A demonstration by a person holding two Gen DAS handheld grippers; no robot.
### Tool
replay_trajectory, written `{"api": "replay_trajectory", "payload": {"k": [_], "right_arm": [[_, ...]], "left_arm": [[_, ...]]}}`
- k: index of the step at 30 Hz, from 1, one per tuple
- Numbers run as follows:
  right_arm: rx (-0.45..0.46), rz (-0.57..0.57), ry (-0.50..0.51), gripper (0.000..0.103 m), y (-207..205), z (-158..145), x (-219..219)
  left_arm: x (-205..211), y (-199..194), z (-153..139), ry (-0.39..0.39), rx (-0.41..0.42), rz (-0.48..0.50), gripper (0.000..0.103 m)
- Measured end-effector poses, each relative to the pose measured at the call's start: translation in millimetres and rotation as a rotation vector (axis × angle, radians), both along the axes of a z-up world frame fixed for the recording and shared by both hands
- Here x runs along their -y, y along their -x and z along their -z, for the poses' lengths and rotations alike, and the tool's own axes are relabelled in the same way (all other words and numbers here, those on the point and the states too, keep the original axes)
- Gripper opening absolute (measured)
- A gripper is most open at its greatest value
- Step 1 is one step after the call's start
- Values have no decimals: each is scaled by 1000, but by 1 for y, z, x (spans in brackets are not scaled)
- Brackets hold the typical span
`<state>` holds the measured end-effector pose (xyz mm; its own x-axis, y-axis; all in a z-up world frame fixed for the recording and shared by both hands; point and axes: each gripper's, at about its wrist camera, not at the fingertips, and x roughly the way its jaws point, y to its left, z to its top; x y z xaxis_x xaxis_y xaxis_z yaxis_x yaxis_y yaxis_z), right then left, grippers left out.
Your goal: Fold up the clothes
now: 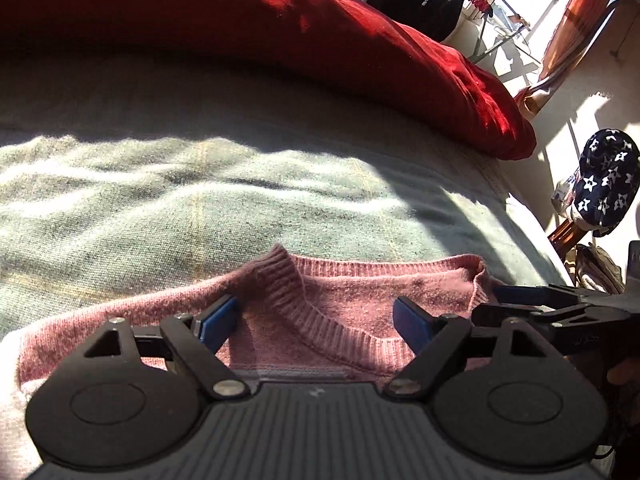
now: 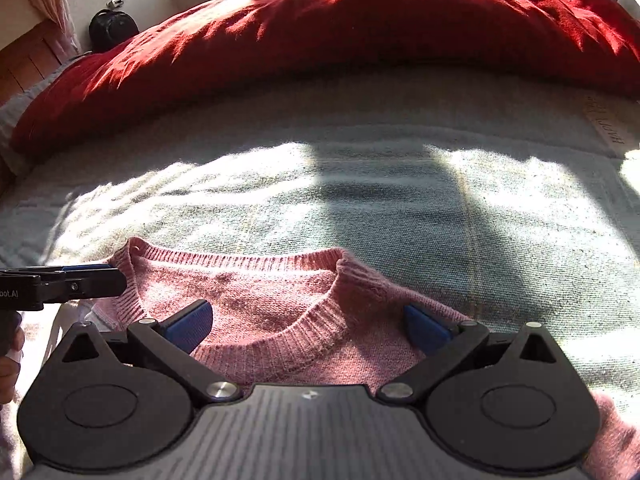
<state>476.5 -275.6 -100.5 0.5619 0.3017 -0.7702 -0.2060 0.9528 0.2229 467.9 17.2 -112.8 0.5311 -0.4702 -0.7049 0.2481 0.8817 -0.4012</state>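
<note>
A pink knit sweater (image 1: 352, 300) lies flat on a grey-green blanket (image 1: 200, 208), its ribbed neckline (image 1: 320, 320) facing me. My left gripper (image 1: 316, 322) hovers open over the left side of the collar, blue pads wide apart, nothing pinched. In the right wrist view the same sweater (image 2: 256, 292) fills the lower middle. My right gripper (image 2: 308, 326) stands open over the right half of the neckline (image 2: 304, 332). Each gripper shows in the other's view: the right gripper (image 1: 492, 302) at the collar's right corner, one finger of the left gripper (image 2: 92, 282) at its left corner.
A big red cushion (image 2: 360, 28) spans the far side of the bed. The bed's right edge (image 1: 520, 216) drops to a sunlit floor with a dark star-patterned cloth (image 1: 608, 176) and a drying rack (image 1: 496, 40). A black bag (image 2: 112, 28) sits far left.
</note>
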Motion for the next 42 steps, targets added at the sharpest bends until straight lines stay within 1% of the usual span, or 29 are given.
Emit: {"api": "replay_trajectory", "payload": {"k": [3,5,7,9,10,14,16,17,20,22,23,25,29,31,32,33,35,36,37,40,42], "right_arm": [[31,-51,-17,103,46,-19,15],[31,-49,-21,103,78,-27,39],[33,-21,-20,103,103,-33,68],[25,38,-21,103,124,-36,105],[15,70,-36,103,131,-35,123],[-60,220,-166,103,155,-11,199],[-82,303,-175,103,166,8,229],[-80,332,-174,103,171,14,241],[-18,386,-165,103,184,16,266],[-11,424,-165,103,186,9,269],[-1,416,-164,103,183,3,266],[22,358,-189,103,173,-8,253],[-9,219,-365,103,139,-18,213],[-63,168,-424,103,119,-12,188],[-85,150,-436,103,110,-8,176],[-95,147,-418,103,102,-3,166],[-106,178,-325,103,85,11,154],[-104,189,-280,103,76,18,150],[-90,190,-258,103,69,24,149],[-50,223,-276,103,55,22,156],[-39,238,-253,103,55,14,157]], "left_arm": [[2,29,-12,-44,-1,48,84],[2,52,-19,-71,-6,81,84],[4,72,-22,-72,-8,108,84],[6,90,-23,-68,-10,132,84],[9,97,-22,-64,-12,140,84],[21,118,-11,-49,-33,158,84],[25,125,-5,-69,-13,160,84],[26,127,-3,-82,-1,161,84],[28,127,-4,-96,-1,156,84],[29,126,-7,-98,-10,146,84],[30,126,-8,-98,-12,141,84],[32,124,-8,-97,-14,139,84],[32,125,-3,-88,-10,138,86],[30,125,-2,-74,-9,138,86],[28,124,-2,-67,-9,138,86],[28,124,-2,-61,-10,138,86],[26,122,-1,-48,-11,137,86],[25,120,0,-40,-12,135,87],[25,119,1,-35,-11,134,87],[26,116,3,-25,-4,133,89],[26,116,3,-21,-2,133,89]]}}
